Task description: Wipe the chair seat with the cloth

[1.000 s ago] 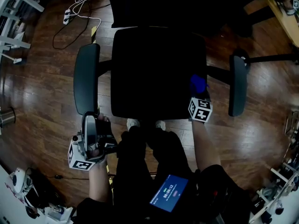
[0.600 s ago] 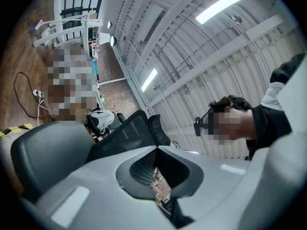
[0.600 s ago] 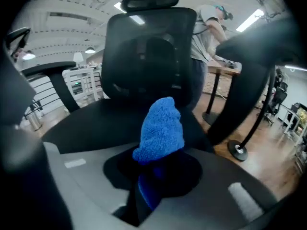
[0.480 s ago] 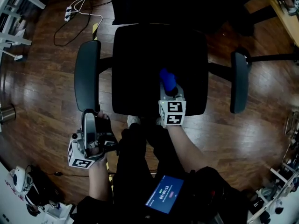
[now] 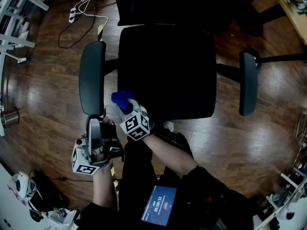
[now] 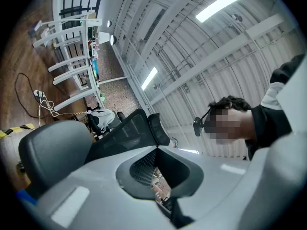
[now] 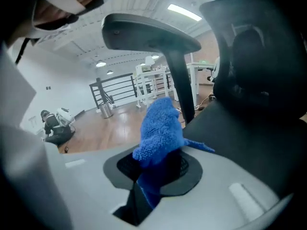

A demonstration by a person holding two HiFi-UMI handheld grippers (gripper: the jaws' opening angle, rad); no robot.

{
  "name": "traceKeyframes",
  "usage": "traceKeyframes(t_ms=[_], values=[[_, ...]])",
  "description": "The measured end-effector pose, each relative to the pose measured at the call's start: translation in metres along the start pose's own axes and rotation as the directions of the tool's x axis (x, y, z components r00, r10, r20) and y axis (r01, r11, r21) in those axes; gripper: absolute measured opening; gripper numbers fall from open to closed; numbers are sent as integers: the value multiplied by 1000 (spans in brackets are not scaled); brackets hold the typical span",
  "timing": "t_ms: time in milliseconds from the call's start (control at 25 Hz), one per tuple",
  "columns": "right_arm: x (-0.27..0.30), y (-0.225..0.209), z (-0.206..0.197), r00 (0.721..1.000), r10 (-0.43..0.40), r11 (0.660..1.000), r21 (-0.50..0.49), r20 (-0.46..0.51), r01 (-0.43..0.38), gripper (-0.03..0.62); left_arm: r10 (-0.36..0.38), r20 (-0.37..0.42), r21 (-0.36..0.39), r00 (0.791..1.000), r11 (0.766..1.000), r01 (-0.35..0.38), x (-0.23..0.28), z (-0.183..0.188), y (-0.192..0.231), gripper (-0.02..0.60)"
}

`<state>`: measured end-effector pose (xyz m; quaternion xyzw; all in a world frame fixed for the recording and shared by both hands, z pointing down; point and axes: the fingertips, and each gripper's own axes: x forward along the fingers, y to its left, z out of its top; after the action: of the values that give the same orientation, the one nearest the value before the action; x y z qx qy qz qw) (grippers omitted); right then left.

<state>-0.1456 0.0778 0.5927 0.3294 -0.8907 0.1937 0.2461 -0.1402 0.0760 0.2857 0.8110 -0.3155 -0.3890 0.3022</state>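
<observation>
Sticking out past right claw clamped on it, cloth at chair seat edge.

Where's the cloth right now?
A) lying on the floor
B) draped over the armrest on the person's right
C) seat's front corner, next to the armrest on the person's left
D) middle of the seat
C: in the head view the cloth, clamped in the right tool, is at the front corner of the seat, next to the armrest on the person's left.
</observation>
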Motion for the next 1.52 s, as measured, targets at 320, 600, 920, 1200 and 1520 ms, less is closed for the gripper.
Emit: traceKeyframes(t_ms=[320, 600, 920, 1200, 1520], values=[[-151, -156, -111, 925, -361, 905, 193, -118, 378, 81, -23, -13, 6, 1000, 1000, 23, 6, 2, 1, -8], [-311, -263, -158, 733, -646, 703, 206, -214, 680, 81, -10, -10, 4, 1000, 1000, 10, 9, 1, 14, -8], [-318, -276, -161, 692, -689, 645, 250, -218, 722, 81, 10, -8, -4, 1000, 1000, -10, 8, -8, 23, -8], [-172, -314, 8, 827, -555, 815, 253, 86, 521, 81, 36, -8, 13, 999, 999, -36, 11, -11, 40, -8], [37, -299, 130, 960, -276, 961, 44, 53, 274, 83, 48, 22, -75, 999, 996, -47, 8, -5, 45, -8]])
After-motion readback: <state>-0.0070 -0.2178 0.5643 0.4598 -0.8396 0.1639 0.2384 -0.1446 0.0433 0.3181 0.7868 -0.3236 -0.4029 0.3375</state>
